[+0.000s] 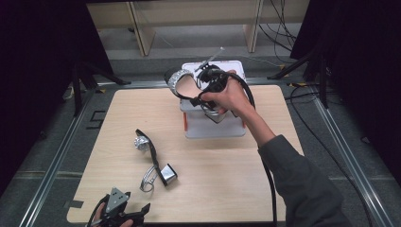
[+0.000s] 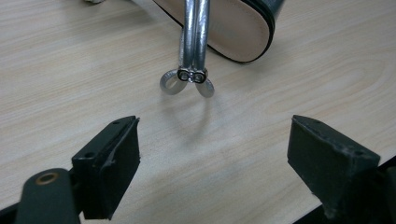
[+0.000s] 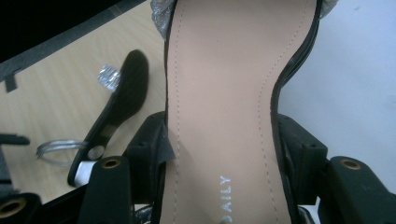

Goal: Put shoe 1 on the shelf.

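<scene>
My right gripper is raised over the white box at the back of the table, shut on a heeled sandal with a beige insole and a silver strap. In the right gripper view its jaws press on both edges of that sandal, beside the word DAILY. A second black sandal lies on its side on the wood, left of centre. My left gripper rests at the front edge, open and empty. Just beyond its jaws are that sandal's silver strap loop and sole.
The white box shows as a pale surface under the held sandal. The second sandal lies on the wood to its left. Dark stands and cables flank the table, and a metal rail runs along each side.
</scene>
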Demonstrator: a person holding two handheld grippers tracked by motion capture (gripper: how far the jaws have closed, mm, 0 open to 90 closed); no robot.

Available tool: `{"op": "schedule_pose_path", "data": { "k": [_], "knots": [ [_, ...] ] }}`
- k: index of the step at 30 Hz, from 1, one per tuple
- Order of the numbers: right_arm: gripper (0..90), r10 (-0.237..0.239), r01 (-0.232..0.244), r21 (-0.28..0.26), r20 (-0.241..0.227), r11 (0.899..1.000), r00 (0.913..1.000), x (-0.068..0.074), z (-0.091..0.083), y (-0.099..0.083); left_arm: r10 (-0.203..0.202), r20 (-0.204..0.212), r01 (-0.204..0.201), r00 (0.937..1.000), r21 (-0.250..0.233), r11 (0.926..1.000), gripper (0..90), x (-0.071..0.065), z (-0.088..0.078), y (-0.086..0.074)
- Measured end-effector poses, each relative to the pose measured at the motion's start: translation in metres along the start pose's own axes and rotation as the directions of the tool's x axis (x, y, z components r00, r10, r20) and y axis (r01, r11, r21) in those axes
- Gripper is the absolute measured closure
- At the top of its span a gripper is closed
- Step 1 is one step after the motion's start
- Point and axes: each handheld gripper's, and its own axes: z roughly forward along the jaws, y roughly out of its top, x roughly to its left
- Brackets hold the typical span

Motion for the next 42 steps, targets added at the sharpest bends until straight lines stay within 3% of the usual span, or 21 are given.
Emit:
{"op": "schedule_pose_path", "data": {
  "k": [3, 5, 8, 11, 13, 17, 20, 21, 22, 24, 25, 26, 27, 29, 30, 35, 37, 38, 39, 40, 42],
  "knots": [
    [42.4, 0.068, -0.069, 0.027, 0.046, 0.997, 0.9966, -0.013, 0.008, 0.012, -0.001, 0.007, 0.001, 1.0000, -0.006, 1.0000, 16.6, 0.001, 0.000, 0.000],
    [42.4, 0.076, -0.078, 0.022, 0.069, 0.997, 0.9947, -0.024, 0.016, 0.018, -0.003, 0.008, 0.003, 1.0000, -0.005, 1.0000, 16.6, 0.001, 0.000, 0.000],
    [42.4, 0.150, -0.153, 0.028, 0.094, 0.988, 0.9842, -0.038, 0.024, 0.024, -0.002, 0.011, 0.002, 0.9999, -0.007, 1.0000, 16.6, 0.000, 0.000, 0.000],
    [42.4, 0.227, -0.233, 0.032, 0.128, 0.972, 0.9655, -0.051, 0.034, 0.030, 0.037, 0.007, -0.037, 0.9993, 0.011, 0.9993, 16.6, 0.002, -0.001, 0.001],
    [42.4, 0.271, -0.279, 0.036, 0.155, 0.960, 0.9500, -0.057, 0.038, 0.033, 0.012, 0.019, -0.011, 0.9998, -0.007, 0.9999, 16.6, 0.000, 0.000, 0.000],
    [42.4, 0.295, -0.308, 0.045, 0.185, 0.950, 0.9374, -0.064, 0.044, 0.037, 0.016, 0.020, -0.016, 0.9997, -0.007, 0.9998, 16.6, 0.001, -0.001, 0.000],
    [42.4, 0.342, -0.361, 0.046, 0.229, 0.931, 0.9113, -0.072, 0.050, 0.040, 0.007, 0.018, -0.007, 0.9998, -0.011, 0.9999, 16.6, 0.001, -0.001, 0.000],
    [42.4, 0.342, -0.361, 0.046, 0.229, 0.931, 0.9113, -0.072, 0.050, 0.040, 0.007, 0.018, -0.007, 0.9998, -0.011, 0.9999, 16.6, 0.001, -0.001, 0.000],
    [42.3, 0.373, -0.396, 0.047, 0.248, 0.917, 0.8938, -0.076, 0.053, 0.042, 0.008, 0.020, -0.007, 0.9998, -0.013, 0.9999, 16.6, 0.000, -0.002, 0.000],
    [42.3, 0.392, -0.416, 0.046, 0.256, 0.908, 0.8836, -0.080, 0.054, 0.043, 0.006, 0.023, -0.006, 0.9997, -0.016, 0.9998, 16.6, 0.001, -0.002, 0.000],
    [42.3, 0.392, -0.417, 0.046, 0.258, 0.908, 0.8829, -0.082, 0.055, 0.042, 0.002, 0.021, -0.001, 0.9998, -0.017, 0.9999, 16.6, 0.001, -0.002, 0.000],
    [42.3, 0.404, -0.431, 0.051, 0.261, 0.901, 0.8767, -0.083, 0.056, 0.042, 0.049, 0.021, -0.049, 0.9986, -0.007, 0.9988, 16.6, 0.004, -0.002, 0.001],
    [42.3, 0.412, -0.441, 0.058, 0.266, 0.896, 0.8715, -0.085, 0.058, 0.041, -0.007, 0.015, 0.008, 0.9999, -0.008, 0.9999, 16.6, 0.000, -0.002, 0.000],
    [42.2, 0.402, -0.433, 0.061, 0.274, 0.899, 0.8733, -0.089, 0.061, 0.039, 0.003, 0.021, -0.003, 0.9998, -0.011, 0.9999, 16.6, 0.000, -0.001, 0.000],
    [42.1, 0.431, -0.464, 0.062, 0.280, 0.884, 0.8578, -0.088, 0.062, 0.040, 0.003, 0.021, -0.003, 0.9998, -0.011, 0.9999, 16.6, 0.000, -0.001, 0.000],
    [39.0, 0.461, -0.483, 0.033, 0.247, 0.875, 0.8523, -0.092, 0.065, 0.039, 0.023, 0.018, -0.022, 0.9996, -0.008, 0.9997, 16.6, 0.002, -0.002, 0.000],
    [31.7, 0.491, -0.506, 0.036, 0.194, 0.862, 0.8494, -0.092, 0.064, 0.040, 0.003, 0.023, -0.002, 0.9997, -0.016, 0.9999, 16.6, 0.000, -0.002, 0.000],
    [31.1, 0.485, -0.498, 0.030, 0.188, 0.866, 0.8542, -0.092, 0.064, 0.039, 0.004, 0.022, -0.003, 0.9997, -0.017, 0.9999, 16.6, 0.000, -0.002, 0.000],
    [30.2, 0.496, -0.508, 0.028, 0.179, 0.861, 0.8496, -0.091, 0.062, 0.039, 0.004, 0.022, -0.003, 0.9997, -0.017, 0.9999, 16.6, 0.000, -0.002, 0.000],
    [28.1, 0.489, -0.501, 0.026, 0.179, 0.865, 0.8537, -0.090, 0.060, 0.039, 0.013, 0.023, -0.013, 0.9997, -0.018, 0.9998, 16.6, 0.001, -0.003, 0.000],
    [22.9, 0.500, -0.508, 0.011, 0.164, 0.861, 0.8506, -0.088, 0.053, 0.039, 0.011, 0.020, -0.011, 0.9997, -0.016, 0.9998, 16.6, 0.001, -0.003, 0.000]
  ]
}}
